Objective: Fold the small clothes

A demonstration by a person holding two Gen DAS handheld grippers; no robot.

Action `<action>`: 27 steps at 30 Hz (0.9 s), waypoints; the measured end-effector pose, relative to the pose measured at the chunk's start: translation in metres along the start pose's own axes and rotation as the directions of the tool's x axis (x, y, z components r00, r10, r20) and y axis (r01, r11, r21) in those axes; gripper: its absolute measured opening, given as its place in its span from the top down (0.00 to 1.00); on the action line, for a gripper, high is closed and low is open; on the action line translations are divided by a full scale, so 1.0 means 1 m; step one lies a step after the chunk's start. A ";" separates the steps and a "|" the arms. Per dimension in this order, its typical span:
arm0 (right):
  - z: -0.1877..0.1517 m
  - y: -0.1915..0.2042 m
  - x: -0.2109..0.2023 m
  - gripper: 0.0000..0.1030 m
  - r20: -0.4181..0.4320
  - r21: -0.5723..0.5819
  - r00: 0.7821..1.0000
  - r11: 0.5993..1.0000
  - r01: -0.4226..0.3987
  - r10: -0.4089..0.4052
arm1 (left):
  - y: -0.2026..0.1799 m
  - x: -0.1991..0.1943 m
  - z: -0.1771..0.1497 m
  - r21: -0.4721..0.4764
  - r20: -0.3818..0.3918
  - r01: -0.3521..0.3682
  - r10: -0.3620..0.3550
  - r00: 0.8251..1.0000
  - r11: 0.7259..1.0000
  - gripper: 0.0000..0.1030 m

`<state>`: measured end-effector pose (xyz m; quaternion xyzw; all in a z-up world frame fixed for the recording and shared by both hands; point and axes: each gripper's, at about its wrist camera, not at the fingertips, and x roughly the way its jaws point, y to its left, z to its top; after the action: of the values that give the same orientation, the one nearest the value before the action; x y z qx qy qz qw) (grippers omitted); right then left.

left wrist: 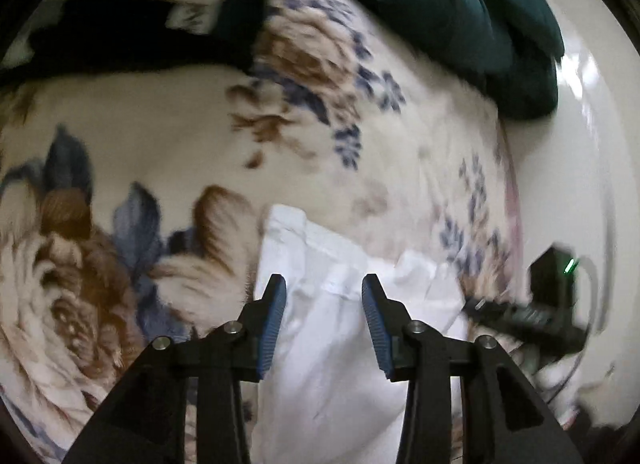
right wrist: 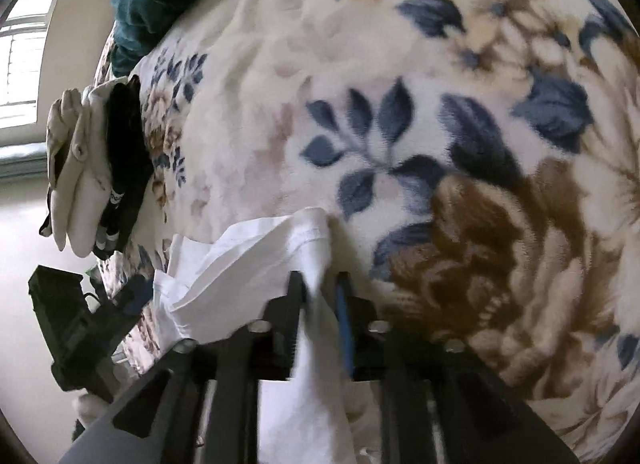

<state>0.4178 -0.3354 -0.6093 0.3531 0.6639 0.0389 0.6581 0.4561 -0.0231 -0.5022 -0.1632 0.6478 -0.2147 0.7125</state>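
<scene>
A small white garment [left wrist: 332, 316] lies crumpled on a floral fleece blanket [left wrist: 168, 132]. My left gripper [left wrist: 324, 284] is open just above it, blue pads either side of a fold, holding nothing. In the right wrist view the same white garment [right wrist: 248, 264] runs between the fingers of my right gripper [right wrist: 322, 284], which is shut on a bunched edge of it and lifts it slightly off the blanket [right wrist: 400, 104]. The other gripper [right wrist: 76, 328] shows at lower left.
A dark green garment [left wrist: 460, 12] lies at the blanket's far end. A black cloth [left wrist: 120, 36] lies at upper left. A beige and black bundle of small clothes [right wrist: 92, 168] sits at the blanket's edge. White floor [left wrist: 580, 144] lies beyond the edge.
</scene>
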 end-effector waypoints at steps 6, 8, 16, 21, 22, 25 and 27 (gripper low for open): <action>-0.003 0.009 -0.001 0.71 0.049 -0.055 0.999 0.998 -0.014 0.017 | -0.032 -0.008 -0.012 0.198 0.127 -0.145 0.121 0.984 0.969 0.98; -0.006 0.013 -0.002 0.81 0.083 -0.079 0.997 0.997 -0.003 0.010 | -0.032 -0.017 -0.011 0.188 0.160 -0.161 0.131 0.978 0.969 0.98; -0.008 0.023 -0.010 0.94 0.150 -0.141 0.989 0.989 0.037 -0.016 | 0.002 -0.027 0.004 0.044 0.215 -0.165 0.152 0.965 0.985 0.99; -0.005 0.034 -0.012 0.95 0.191 -0.170 0.981 0.982 0.078 -0.045 | 0.002 -0.019 0.011 0.045 0.212 -0.168 0.155 0.965 0.985 0.99; -0.003 0.035 -0.013 0.95 0.198 -0.172 0.979 0.981 0.084 -0.049 | 0.001 -0.018 0.014 0.048 0.213 -0.174 0.160 0.964 0.984 0.99; 0.000 0.034 -0.013 0.95 0.205 -0.173 0.977 0.980 0.103 -0.067 | 0.005 -0.002 0.027 0.050 0.172 -0.186 0.175 0.969 0.981 0.99; 0.004 0.031 -0.005 0.95 0.171 -0.174 0.982 0.979 0.109 -0.079 | 0.018 0.016 0.032 0.024 0.126 -0.192 0.188 0.974 0.981 0.99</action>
<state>0.4334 -0.3165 -0.5898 0.2612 0.6173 0.0392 0.7410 0.4905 -0.0174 -0.5211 -0.1007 0.6111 -0.1468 0.7713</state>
